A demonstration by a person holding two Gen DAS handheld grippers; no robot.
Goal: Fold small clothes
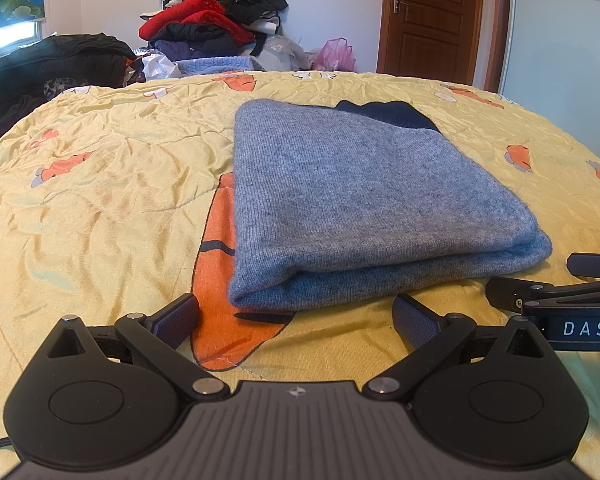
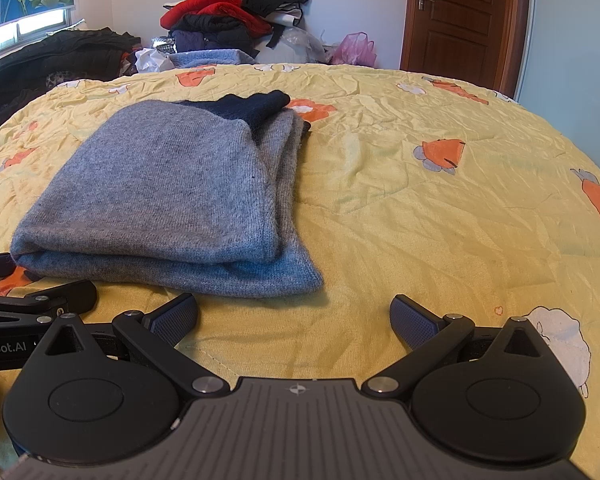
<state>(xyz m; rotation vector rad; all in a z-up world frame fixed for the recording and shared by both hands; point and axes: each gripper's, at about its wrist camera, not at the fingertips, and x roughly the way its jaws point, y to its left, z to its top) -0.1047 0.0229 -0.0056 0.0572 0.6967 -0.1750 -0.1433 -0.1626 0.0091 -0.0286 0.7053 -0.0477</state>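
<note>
Holding both tongs released and empty, left tongs (image 1: 296, 316) and right tongs (image 2: 294, 316) just short of it, we see the grey sweater (image 1: 364, 204) folded on the bed (image 1: 100, 184). Nudging its near edge could undo the loose layers.

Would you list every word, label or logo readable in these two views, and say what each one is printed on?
"DAS" in white letters on the black body of the right gripper, at the left wrist view's right edge; it may be cut off.
"Robot.AI" on the body of the left gripper, at the right wrist view's left edge; its start seems cut off.
No readable text on the grey sweater or the yellow bedspread.
</note>
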